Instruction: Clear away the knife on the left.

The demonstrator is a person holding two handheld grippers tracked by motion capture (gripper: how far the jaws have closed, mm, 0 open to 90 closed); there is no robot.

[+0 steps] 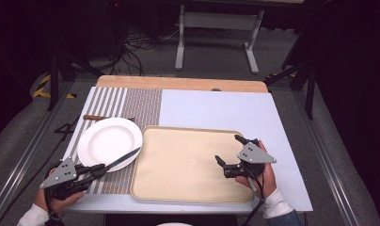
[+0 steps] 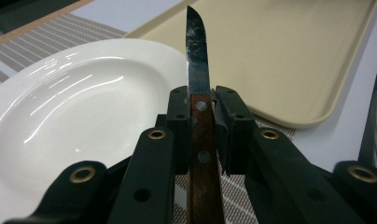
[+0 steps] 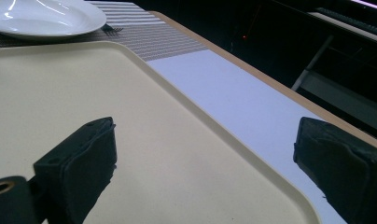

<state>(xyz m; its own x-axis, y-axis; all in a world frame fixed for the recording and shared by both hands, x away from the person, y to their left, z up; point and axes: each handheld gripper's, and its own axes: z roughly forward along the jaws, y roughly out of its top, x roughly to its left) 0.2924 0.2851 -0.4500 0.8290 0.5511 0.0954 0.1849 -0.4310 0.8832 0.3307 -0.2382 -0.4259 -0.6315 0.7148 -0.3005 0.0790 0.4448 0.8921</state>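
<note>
No readable text, no labels, no brands, no numbers, no signs anywhere

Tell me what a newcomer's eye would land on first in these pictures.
First, the knife: the left tongs clamp its wooden handle, and the dark blade reaches over the near-right edge of the white plate on the striped mat. Next, the big beige tray at the table's middle, bare, with the right tongs open above its right side.
</note>
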